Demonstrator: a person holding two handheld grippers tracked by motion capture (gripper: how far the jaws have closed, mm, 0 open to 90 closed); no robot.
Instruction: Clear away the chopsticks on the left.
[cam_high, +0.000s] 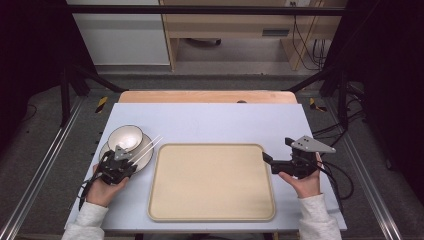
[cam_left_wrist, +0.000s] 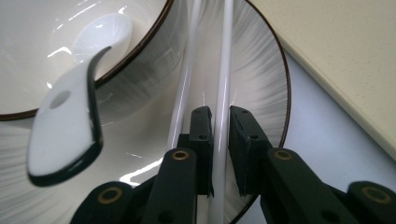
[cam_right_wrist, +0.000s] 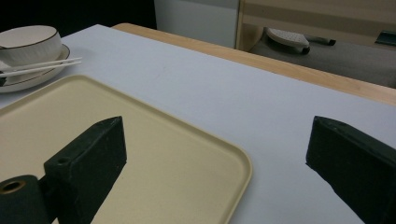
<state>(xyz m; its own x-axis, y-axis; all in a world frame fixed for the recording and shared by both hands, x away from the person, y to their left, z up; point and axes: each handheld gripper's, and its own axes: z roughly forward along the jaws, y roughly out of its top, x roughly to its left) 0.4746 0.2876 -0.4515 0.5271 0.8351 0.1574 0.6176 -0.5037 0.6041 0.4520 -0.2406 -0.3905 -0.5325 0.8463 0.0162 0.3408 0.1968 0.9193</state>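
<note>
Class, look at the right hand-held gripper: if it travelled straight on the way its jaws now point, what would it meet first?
The right hand-held gripper points left, low over the table. The beige tray lies first in its line, probably its near rim, though its height above that is unclear.

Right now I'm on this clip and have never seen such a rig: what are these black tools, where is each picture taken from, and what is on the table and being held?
A person sits at the table and holds a hand-held two-jaw gripper in each hand; there is no robot arm. The high view looks down from above the person's side. The other two pictures come from cameras riding on each gripper, looking along its black jaws.

On the table lie a beige tray and, to its left, a plate bearing a bowl with a white spoon in it. Two white chopsticks rest across the plate.

The left gripper is closed on one chopstick; the other lies just beside its jaws. The right gripper stands open with nothing in it, near the tray's right edge.
</note>
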